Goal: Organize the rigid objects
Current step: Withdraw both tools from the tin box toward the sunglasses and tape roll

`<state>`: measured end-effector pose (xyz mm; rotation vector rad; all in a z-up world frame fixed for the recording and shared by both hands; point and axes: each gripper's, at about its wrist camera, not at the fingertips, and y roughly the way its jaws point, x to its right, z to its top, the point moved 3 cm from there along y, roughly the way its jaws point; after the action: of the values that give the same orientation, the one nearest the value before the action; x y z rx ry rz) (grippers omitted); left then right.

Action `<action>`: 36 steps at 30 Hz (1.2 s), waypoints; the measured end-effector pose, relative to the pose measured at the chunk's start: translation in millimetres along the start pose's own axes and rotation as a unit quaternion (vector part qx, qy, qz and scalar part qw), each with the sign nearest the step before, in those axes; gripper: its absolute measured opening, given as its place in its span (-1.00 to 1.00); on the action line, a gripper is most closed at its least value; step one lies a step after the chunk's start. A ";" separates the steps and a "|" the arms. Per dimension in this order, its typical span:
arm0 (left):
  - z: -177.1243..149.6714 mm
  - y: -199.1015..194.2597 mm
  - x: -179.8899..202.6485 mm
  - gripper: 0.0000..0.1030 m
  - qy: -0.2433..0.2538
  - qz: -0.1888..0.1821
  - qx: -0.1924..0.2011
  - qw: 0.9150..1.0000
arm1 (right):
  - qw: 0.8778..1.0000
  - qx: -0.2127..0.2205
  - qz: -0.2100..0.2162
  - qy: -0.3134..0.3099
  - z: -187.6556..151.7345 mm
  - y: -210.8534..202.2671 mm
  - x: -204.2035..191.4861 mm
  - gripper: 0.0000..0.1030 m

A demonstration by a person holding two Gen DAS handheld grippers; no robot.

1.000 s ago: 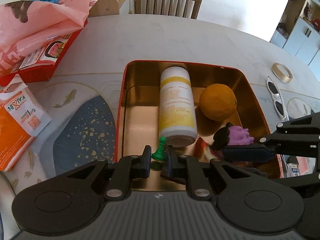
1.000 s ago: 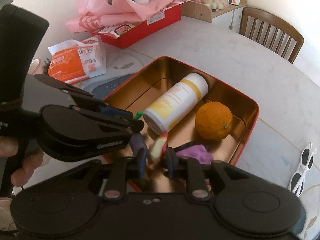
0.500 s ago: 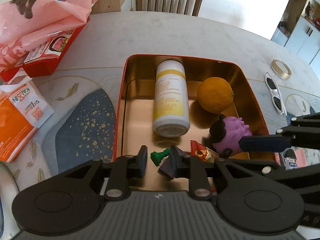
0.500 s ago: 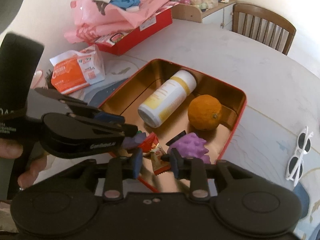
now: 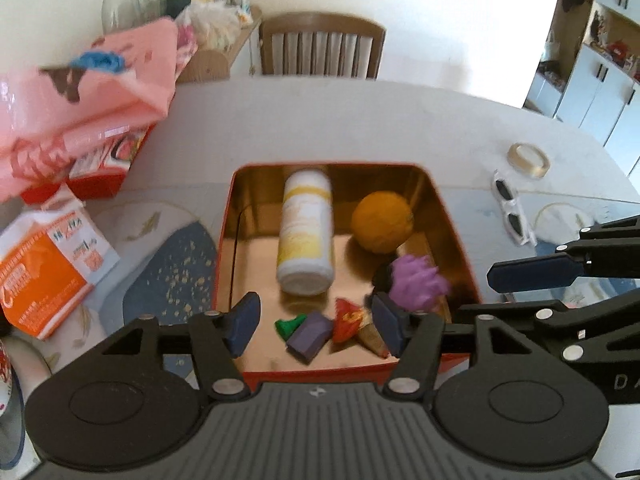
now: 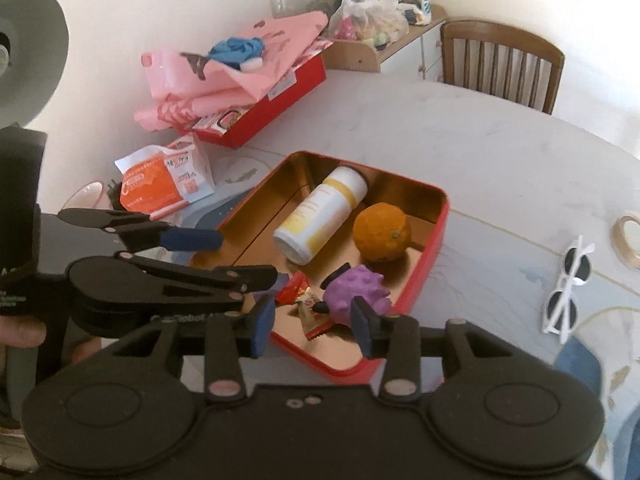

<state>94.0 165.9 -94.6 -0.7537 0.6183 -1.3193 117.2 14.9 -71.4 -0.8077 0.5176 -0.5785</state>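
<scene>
Left wrist view looks down on a red metal tin (image 5: pixel 460 216) with a shiny gold inside, standing on a pale table (image 5: pixel 400 120). A white and yellow plastic bottle (image 5: pixel 306 232) lies on its side in the tin, and a round, dimpled orange (image 5: pixel 382 220) rests just right of it. A bumpy purple toy (image 5: pixel 416 280) sits by the right wall. Along the near wall lie a small green piece (image 5: pixel 289 326), an angular purple block (image 5: pixel 310 336) touching it, and a crinkled red wrapper (image 5: pixel 348 318).

The left gripper (image 5: pixel 316 326) hangs over the near edge with its blue-padded fingers spread wide, holding nothing. The right gripper (image 6: pixel 312 320), seen in the right wrist view, is likewise spread and empty above the tin's near corner; the purple toy (image 6: pixel 356 288) and red wrapper (image 6: pixel 294 288) show between its fingers.

A second ago both grippers were pressed nearly together low inside the tin, the left at the green piece. Since then both have opened and drawn back, and the green piece now lies loose on the tin floor.

White sunglasses (image 6: pixel 568 292) and a tape roll (image 6: pixel 630 242) lie on the table well right of the tin.
</scene>
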 end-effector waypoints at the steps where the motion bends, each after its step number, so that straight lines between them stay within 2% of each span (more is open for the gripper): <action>1: 1.1 -3.8 3.4 0.19 0.001 -0.001 0.004 1.000 | 1.000 0.003 0.002 0.002 -0.5 -4.4 1.5 -0.19; 4: 3.8 -14.2 14.2 0.20 0.005 -0.006 0.017 1.000 | 1.000 0.015 0.002 0.007 -2.2 -19.0 5.8 -0.11; 6: 5.8 -20.7 20.9 0.20 0.009 -0.007 0.024 1.000 | 1.000 0.024 0.001 0.012 -3.9 -29.2 9.5 0.10; 8: 6.3 -26.7 27.8 0.29 0.011 -0.009 0.031 0.999 | 0.999 0.035 0.003 0.016 -6.7 -40.5 13.9 0.18; 12: 5.9 -35.5 43.7 0.30 0.018 -0.011 0.038 0.999 | 0.998 0.051 0.008 0.023 -14.4 -63.0 25.0 0.32; 18: 4.5 -41.8 68.7 0.30 0.024 -0.018 0.042 0.999 | 0.997 0.071 0.004 0.029 -28.6 -95.7 47.4 0.49; 28: 2.9 -40.9 118.4 0.61 0.021 -0.023 0.051 0.998 | 0.994 0.091 -0.027 0.049 -55.7 -132.3 105.7 0.64; 36: -0.8 -24.6 150.0 0.62 0.004 -0.014 0.039 0.999 | 0.994 0.092 -0.039 0.043 -74.7 -144.2 143.5 0.90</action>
<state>101.6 15.5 -72.9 -0.6951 0.5616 -1.3645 135.1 -197.3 -31.7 -0.6317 0.5060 -0.7247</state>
